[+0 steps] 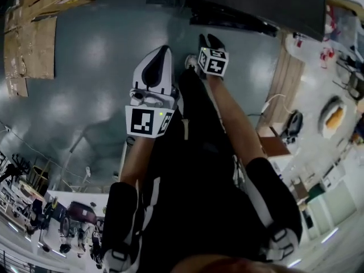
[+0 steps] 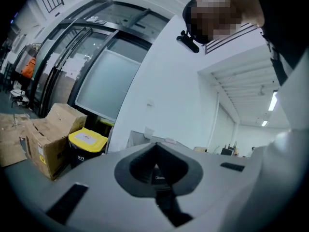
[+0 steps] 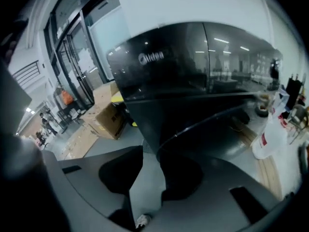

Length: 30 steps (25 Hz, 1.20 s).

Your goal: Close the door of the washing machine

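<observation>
The washing machine (image 1: 261,7) is a dark glossy box at the top of the head view. In the right gripper view it (image 3: 183,76) fills the middle, with a curved dark edge low on its front; I cannot tell how its door stands. My right gripper (image 1: 211,40) points down at the floor in front of the machine. Its jaws (image 3: 149,166) are open, with only grey floor in the gap. My left gripper (image 1: 158,61) is held beside my left leg, away from the machine. Its jaws (image 2: 155,167) are shut on nothing, pointing across the room.
Cardboard boxes (image 1: 31,33) (image 2: 46,139) and a yellow-lidded bin (image 2: 87,141) stand to the left. A wooden board (image 1: 287,81) and a cluttered bench (image 1: 335,115) are on the right. A white plastic bag (image 3: 270,139) lies beside the machine.
</observation>
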Available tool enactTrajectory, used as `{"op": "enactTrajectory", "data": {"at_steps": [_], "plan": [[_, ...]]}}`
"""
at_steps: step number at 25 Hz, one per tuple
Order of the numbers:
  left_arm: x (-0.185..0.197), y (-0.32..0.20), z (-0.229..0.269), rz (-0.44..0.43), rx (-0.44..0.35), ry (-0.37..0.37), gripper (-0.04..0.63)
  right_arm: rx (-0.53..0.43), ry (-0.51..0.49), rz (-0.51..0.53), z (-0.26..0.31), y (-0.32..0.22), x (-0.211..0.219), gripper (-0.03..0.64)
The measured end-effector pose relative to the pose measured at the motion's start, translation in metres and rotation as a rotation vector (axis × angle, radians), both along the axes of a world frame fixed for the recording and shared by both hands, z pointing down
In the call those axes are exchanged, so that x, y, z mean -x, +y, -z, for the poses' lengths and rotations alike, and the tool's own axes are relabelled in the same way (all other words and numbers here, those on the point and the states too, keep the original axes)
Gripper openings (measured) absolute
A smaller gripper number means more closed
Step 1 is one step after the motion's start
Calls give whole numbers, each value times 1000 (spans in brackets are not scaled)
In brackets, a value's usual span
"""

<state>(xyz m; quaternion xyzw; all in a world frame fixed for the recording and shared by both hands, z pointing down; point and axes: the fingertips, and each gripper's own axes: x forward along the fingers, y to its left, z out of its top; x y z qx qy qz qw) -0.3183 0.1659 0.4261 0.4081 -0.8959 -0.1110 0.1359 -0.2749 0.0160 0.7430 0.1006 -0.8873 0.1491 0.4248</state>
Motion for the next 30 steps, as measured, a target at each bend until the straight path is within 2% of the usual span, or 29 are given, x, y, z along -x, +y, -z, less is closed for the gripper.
{"op": "enactTrajectory", "data": {"at_steps": [5,9,16,21,24,30], "plan": [[-6,9,46,-14,-19,-31,6,12,-127,24,101,10,-12,101],[-9,13,80,-12,-30,-58,6,36,-238,16,187,11,-16,65],[-37,21,131,-36,-57,-82,6,-11,-430,2,313,10,-35,28],[-56,20,147,-84,-36,-108,6,-51,-539,-13,374,15,-51,15],[-64,21,150,-91,-34,-115,6,-81,-588,12,401,23,-63,15],[-68,17,159,-112,-48,-136,6,-106,-617,80,419,43,-77,9]]}}
